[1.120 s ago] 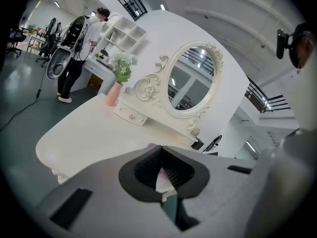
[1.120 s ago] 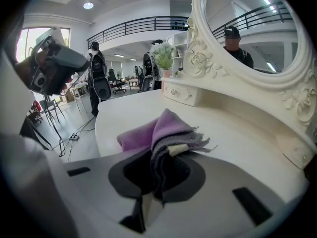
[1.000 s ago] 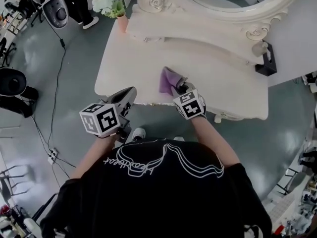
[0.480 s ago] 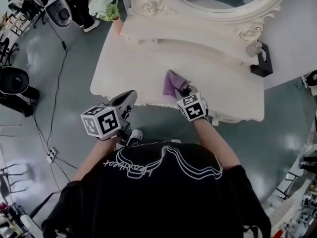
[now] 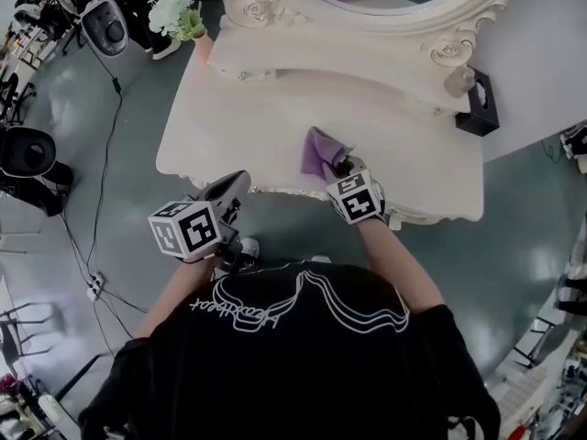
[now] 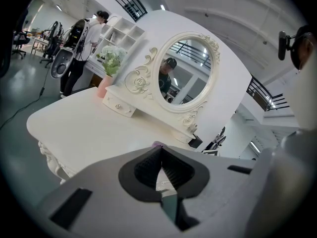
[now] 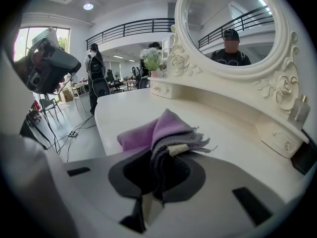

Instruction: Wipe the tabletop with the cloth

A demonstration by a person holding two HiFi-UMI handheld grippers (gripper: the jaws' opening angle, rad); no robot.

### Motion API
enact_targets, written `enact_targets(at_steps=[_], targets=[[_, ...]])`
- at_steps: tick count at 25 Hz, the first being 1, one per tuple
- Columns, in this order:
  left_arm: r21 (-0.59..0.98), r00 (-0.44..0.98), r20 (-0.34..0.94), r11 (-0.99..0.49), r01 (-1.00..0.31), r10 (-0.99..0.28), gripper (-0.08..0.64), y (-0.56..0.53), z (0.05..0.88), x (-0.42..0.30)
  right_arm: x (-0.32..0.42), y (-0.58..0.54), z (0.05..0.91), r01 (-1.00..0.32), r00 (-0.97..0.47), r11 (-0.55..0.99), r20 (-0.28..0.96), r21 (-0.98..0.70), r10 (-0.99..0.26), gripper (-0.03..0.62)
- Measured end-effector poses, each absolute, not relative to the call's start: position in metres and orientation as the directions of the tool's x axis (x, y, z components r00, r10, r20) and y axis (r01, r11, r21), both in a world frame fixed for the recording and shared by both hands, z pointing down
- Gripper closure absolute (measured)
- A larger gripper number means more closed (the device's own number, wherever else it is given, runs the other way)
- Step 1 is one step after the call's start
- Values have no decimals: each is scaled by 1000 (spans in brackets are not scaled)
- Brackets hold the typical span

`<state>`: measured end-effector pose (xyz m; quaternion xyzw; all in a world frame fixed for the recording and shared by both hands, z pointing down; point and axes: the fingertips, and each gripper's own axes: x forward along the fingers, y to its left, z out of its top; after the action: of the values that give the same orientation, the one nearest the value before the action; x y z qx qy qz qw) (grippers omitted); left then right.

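Jaws of my right gripper (image 5: 340, 166) are clamping down on the purple cloth (image 5: 317, 151). The right gripper view is showing the bunched fabric pinched between the dark pads of that gripper (image 7: 163, 158), with the rest of the cloth (image 7: 161, 127) spilling forward onto the white tabletop (image 5: 248, 122). Seen from the head view, the cloth is sitting at about 6 o'clock on the tabletop, just inside the near edge. My left gripper (image 5: 231, 189) is hanging off the table at about 8 o'clock from the cloth. In its own view, the tips of the left gripper (image 6: 159, 155) are meeting with nothing between them. A vase of flowers (image 5: 183, 12) is standing at the 10 o'clock corner, well apart from the cloth.

I am judging the wiping step to be in hand, with most of the surface unwiped. The next move is calling for downward pressure and a sweep toward 12 o'clock, stopping short of the mirror base (image 5: 367, 49).
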<state>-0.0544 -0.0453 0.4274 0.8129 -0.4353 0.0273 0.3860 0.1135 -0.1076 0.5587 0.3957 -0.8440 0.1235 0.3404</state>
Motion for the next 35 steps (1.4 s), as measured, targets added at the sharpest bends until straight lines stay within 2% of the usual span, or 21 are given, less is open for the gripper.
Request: enact_targets(at_steps=[35], targets=[[605,672,367,-384,-697,-643,556,-15,426,80,254,-83,558,-795,-413,603,673,61,-613,546]])
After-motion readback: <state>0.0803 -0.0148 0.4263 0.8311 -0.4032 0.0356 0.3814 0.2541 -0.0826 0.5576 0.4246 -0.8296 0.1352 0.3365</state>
